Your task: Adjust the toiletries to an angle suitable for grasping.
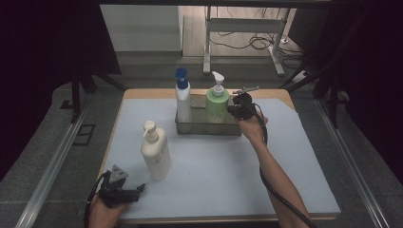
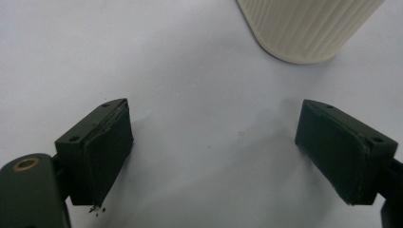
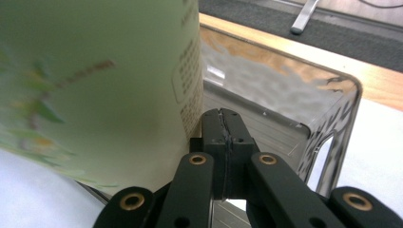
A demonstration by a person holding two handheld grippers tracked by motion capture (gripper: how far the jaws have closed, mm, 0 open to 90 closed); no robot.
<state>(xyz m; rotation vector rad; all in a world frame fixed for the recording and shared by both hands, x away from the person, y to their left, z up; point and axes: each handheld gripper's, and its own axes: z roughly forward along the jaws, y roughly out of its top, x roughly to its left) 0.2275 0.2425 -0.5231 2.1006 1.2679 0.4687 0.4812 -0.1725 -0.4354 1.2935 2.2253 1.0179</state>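
1. Right gripper [image 3: 223, 142] has its jaws pressed together on nothing, touching the green bottle [image 1: 216, 105].
2. That bottle stands upright inside the metal tray [image 1: 209, 128], right of the blue-capped bottle [image 1: 182, 97].
3. Likely smooth and slippery; grip mid-body, not the pump.

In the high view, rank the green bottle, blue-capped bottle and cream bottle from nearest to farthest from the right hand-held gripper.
Measured from the right hand-held gripper, at the tray's right end:
1. Green bottle: right beside it, in the tray.
2. Blue-capped bottle: at the tray's left end.
3. Cream bottle: on the mat, front left, near the left hand-held gripper.
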